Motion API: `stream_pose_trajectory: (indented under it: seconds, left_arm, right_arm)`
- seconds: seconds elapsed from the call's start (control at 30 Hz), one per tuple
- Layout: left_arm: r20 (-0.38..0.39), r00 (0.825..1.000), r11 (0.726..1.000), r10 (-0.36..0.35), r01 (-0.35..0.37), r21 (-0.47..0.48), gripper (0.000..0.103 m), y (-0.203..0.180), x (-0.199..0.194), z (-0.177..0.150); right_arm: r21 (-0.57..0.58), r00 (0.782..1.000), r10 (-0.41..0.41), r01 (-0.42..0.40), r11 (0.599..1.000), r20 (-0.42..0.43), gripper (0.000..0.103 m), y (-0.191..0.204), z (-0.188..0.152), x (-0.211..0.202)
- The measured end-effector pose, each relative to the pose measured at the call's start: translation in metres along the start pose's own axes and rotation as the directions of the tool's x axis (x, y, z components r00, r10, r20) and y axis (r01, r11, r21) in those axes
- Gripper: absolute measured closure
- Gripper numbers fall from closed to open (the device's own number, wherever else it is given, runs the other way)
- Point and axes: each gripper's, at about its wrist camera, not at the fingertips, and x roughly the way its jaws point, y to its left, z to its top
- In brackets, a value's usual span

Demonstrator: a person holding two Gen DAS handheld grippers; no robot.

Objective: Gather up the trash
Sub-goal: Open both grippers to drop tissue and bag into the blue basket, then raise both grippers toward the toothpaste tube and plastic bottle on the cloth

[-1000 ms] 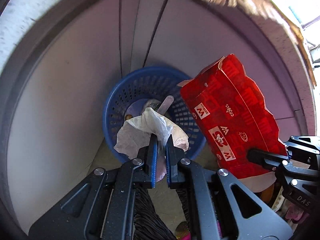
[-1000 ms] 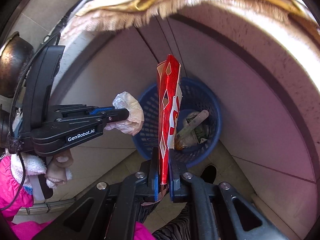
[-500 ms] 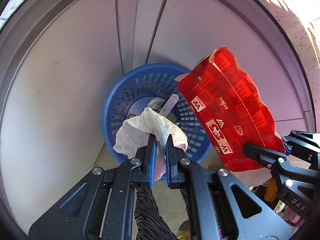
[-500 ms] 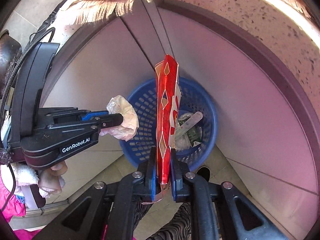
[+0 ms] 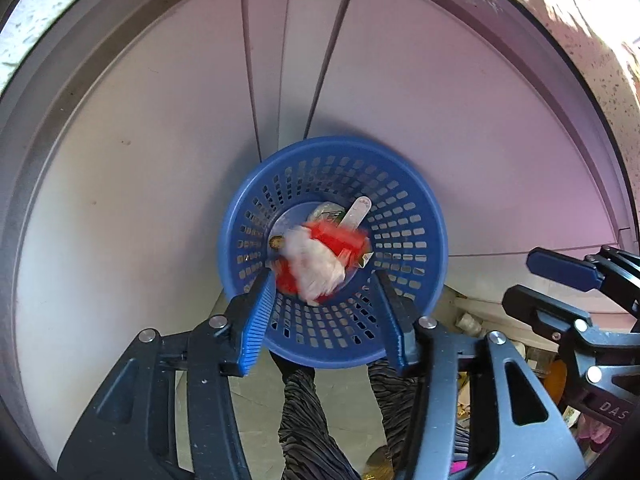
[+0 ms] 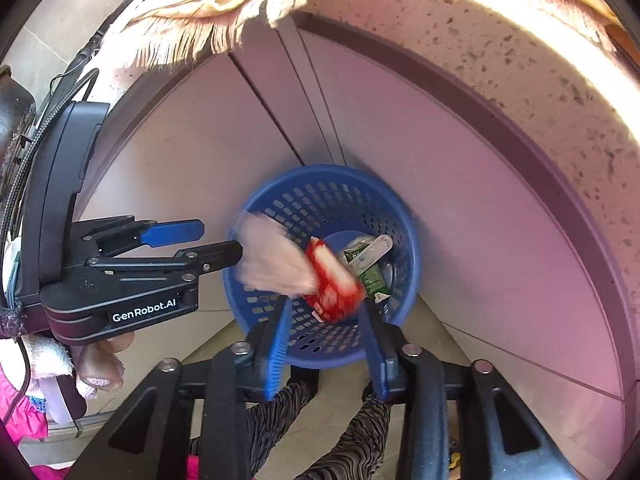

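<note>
Blue basket (image 5: 404, 216) reads as perforated plastic with a slight sheen; crumpled white wad (image 5: 316, 264) looks like thin, wrinkled paper or film; red wrapper (image 6: 332, 284) is glossy; cabinet panels (image 5: 440, 120) smooth and matt; countertop edge (image 6: 500, 52) speckled stone; fringed cloth (image 6: 208, 12) frayed.

both wrist views downward, sharing basket (image 5: 434, 216)

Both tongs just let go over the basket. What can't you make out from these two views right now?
- Red wrapper and white wad: motion-blurred in both views, so landed or falling is unclear.
- Blue basket bottom: covered by that trash.
- Right tongs: cut off by the left view's edge.
</note>
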Motion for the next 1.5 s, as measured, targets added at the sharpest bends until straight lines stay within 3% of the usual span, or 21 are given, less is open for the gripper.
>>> stream_pose_trajectory:
  seconds: [0.33, 0.57, 0.7, 1.0, 1.27, 1.47, 1.5]
  left_arm:
    - [0.024, 1.0, 1.0, -0.009, 0.009, -0.008, 0.053, 0.006, -0.013, 0.005]
    - [0.102, 0.995, 1.0, -0.023, 0.023, 0.005, 0.053, 0.007, -0.056, 0.003]
    - [0.161, 0.986, 0.999, -0.034, 0.028, 0.034, 0.053, 0.005, -0.088, 0.005]
    - [0.297, 0.952, 0.994, -0.07, 0.044, 0.095, 0.053, -0.017, -0.157, 0.027]
    - [0.364, 0.929, 0.998, -0.062, 0.047, 0.049, 0.053, -0.05, -0.183, 0.075]
    - [0.388, 0.918, 0.994, -0.082, 0.103, -0.034, 0.052, -0.074, -0.184, 0.122]
    - [0.392, 0.916, 0.993, -0.081, 0.107, -0.045, 0.047, -0.079, -0.184, 0.129]
  right_arm:
    - [0.01, 1.0, 0.001, -0.001, 1.0, 0.018, 0.045, -0.001, 0.003, -0.018]
    - [0.026, 0.997, 0.027, -0.029, 0.999, 0.079, 0.03, 0.004, 0.003, -0.053]
    - [0.033, 0.989, 0.058, -0.063, 0.997, 0.134, 0.021, 0.005, 0.002, -0.079]
    - [0.008, 0.955, 0.071, -0.077, 0.997, 0.288, 0.02, 0.006, 0.007, -0.156]
    - [-0.09, 0.898, 0.078, -0.043, 0.995, 0.433, 0.015, -0.026, 0.07, -0.219]
    - [-0.15, 0.875, 0.114, -0.048, 0.988, 0.471, 0.015, -0.068, 0.14, -0.247]
    - [-0.162, 0.871, 0.119, -0.046, 0.986, 0.476, 0.014, -0.075, 0.151, -0.252]
